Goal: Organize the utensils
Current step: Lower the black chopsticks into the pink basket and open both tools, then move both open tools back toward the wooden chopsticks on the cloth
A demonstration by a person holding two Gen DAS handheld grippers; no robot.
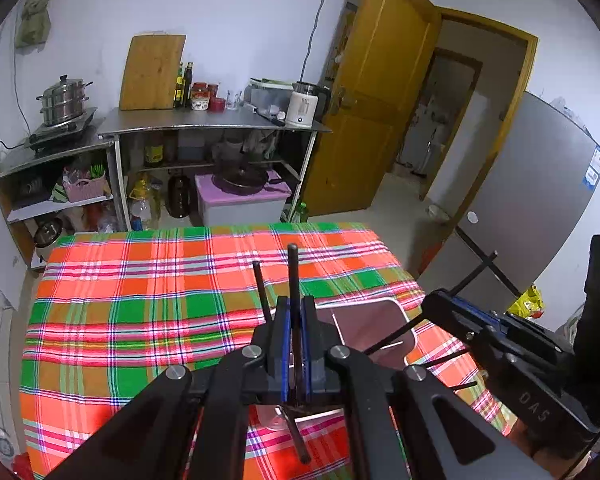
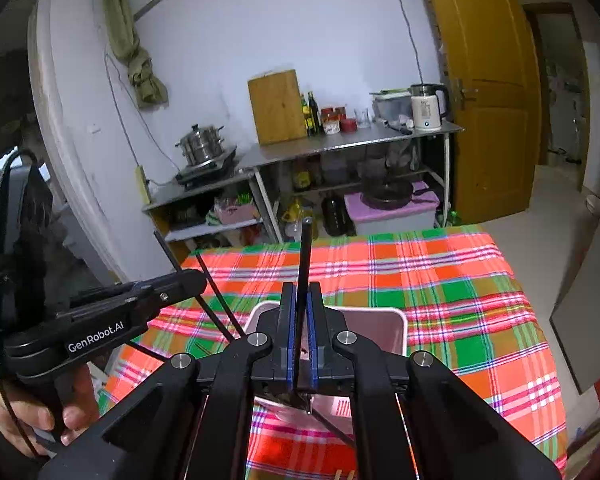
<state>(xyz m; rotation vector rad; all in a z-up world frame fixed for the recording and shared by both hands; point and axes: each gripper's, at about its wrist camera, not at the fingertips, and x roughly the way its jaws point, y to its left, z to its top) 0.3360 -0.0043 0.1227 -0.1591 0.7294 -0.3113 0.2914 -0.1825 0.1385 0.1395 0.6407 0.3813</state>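
Note:
My left gripper [image 1: 296, 305] is shut on black chopsticks [image 1: 293, 272]; two thin sticks rise past its fingertips and one end pokes out below. It hangs over the plaid tablecloth [image 1: 140, 312], just left of a pink tray with a white rim [image 1: 380, 320]. To its right, my right gripper [image 1: 431, 305] hovers by the tray's far corner with black sticks crossing in its grip. In the right wrist view, the right gripper [image 2: 302, 291] is shut on a black chopstick [image 2: 306, 248] above the tray [image 2: 384, 328]. The left gripper [image 2: 196, 280] is at the left, held by a hand [image 2: 40, 416].
Metal shelving [image 1: 204, 124] stands against the far wall with a cutting board, bottles, jars, a kettle [image 1: 302, 106] and a steamer pot [image 1: 64, 100]. A wooden door [image 1: 380, 92] is open at the right, with a grey fridge [image 1: 540, 200] beside the table.

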